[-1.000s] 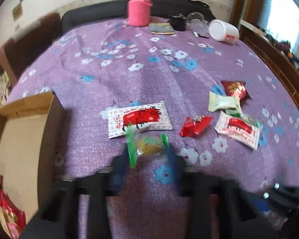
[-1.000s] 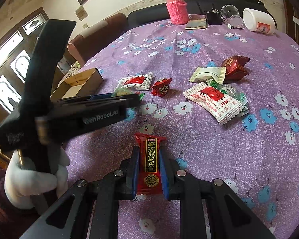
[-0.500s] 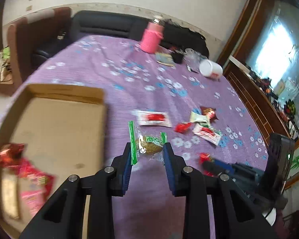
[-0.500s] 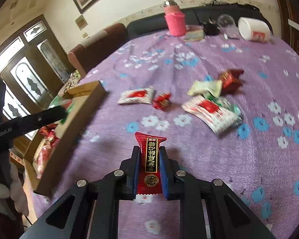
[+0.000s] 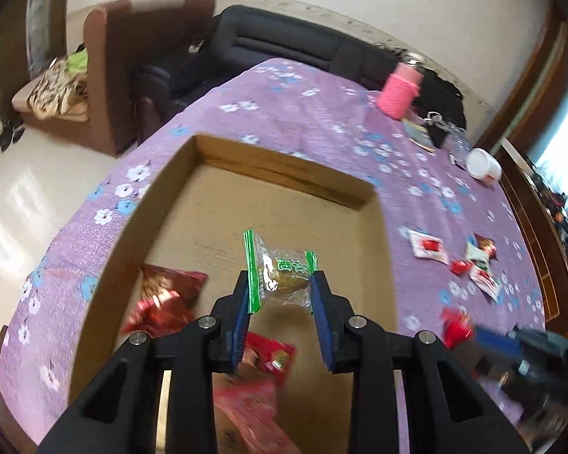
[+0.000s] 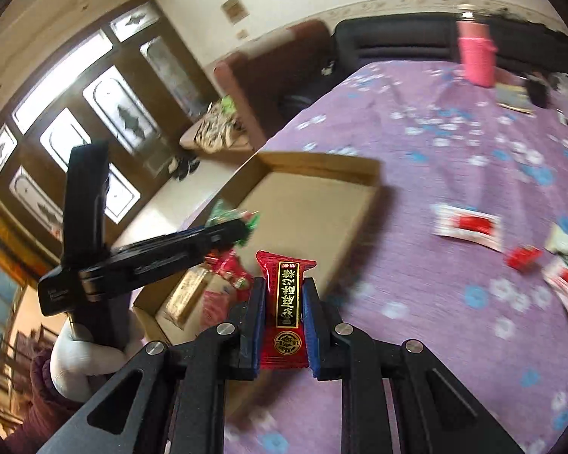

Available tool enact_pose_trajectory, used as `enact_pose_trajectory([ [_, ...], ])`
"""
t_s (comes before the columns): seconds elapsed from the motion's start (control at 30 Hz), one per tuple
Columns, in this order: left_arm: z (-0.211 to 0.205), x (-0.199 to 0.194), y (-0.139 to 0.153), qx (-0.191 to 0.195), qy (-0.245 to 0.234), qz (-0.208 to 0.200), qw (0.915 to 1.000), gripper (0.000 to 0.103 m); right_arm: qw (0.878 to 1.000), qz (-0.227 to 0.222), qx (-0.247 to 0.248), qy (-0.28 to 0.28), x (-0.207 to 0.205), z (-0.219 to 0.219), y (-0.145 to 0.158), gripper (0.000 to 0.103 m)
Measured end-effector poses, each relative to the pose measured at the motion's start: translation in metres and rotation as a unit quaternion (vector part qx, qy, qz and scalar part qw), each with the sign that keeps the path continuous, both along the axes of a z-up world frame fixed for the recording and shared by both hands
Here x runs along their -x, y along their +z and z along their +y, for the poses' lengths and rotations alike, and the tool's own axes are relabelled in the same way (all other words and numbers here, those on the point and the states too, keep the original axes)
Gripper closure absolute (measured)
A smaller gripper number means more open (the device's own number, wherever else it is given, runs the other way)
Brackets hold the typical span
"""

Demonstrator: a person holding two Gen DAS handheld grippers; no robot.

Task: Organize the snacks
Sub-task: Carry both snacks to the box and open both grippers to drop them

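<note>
Two tools, left tool (image 5: 282, 289) above box (image 5: 280, 174), each with a snack.

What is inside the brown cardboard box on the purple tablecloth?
In the brown cardboard box lie several red snack packets at its near end; the far part shows bare cardboard. The left gripper and its green-edged clear packet cover part of the floor.

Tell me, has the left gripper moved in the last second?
Yes. The left gripper, shut on the green-edged snack, went from above the purple tablecloth to over the cardboard box.
</note>
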State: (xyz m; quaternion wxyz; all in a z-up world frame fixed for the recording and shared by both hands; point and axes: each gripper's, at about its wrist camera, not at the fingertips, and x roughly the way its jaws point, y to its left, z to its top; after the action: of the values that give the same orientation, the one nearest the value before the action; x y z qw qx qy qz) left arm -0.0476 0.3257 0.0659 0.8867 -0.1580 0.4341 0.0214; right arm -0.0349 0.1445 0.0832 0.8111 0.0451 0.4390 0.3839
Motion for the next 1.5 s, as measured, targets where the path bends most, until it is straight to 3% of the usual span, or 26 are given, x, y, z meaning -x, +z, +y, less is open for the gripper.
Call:
enact_pose_trajectory([
  [0.2,0.022,-0.018,-0.021,0.01,0.009,0.03,0.9995,0.073,0.998,0.033,0.038,0.026,-0.008,0.054,-0.032,0.083],
  [0.43,0.03,-0.013,-0.018,0.017,0.016,0.022,0.9995,0.072,0.996,0.044,0.069,0.034,0.007,0.066,-0.049,0.083],
  [0.6,0.038,0.001,-0.008,0.045,0.029,0.001,0.9986,0.053,0.996,0.046,0.071,0.043,0.021,0.069,-0.049,0.081],
  [0.77,0.03,0.031,0.023,0.043,0.038,-0.044,0.9974,0.033,0.997,0.032,0.05,0.04,0.029,0.053,-0.036,0.077],
  [0.97,0.002,0.062,0.053,0.07,0.015,-0.091,0.9932,0.023,0.999,-0.003,0.035,-0.014,0.027,-0.011,-0.014,0.072],
  [1.13,-0.042,0.079,0.063,0.095,-0.035,-0.112,0.9886,0.021,0.992,-0.007,0.043,-0.121,-0.01,-0.093,-0.014,0.072],
  [1.27,-0.069,0.087,0.056,0.106,-0.056,-0.113,0.9863,0.021,0.986,0.005,0.041,-0.164,-0.046,-0.125,-0.022,0.072],
  [1.5,-0.091,0.092,0.04,0.098,-0.068,-0.099,0.9879,0.021,0.987,0.007,0.078,-0.143,-0.12,-0.097,-0.035,0.072],
])
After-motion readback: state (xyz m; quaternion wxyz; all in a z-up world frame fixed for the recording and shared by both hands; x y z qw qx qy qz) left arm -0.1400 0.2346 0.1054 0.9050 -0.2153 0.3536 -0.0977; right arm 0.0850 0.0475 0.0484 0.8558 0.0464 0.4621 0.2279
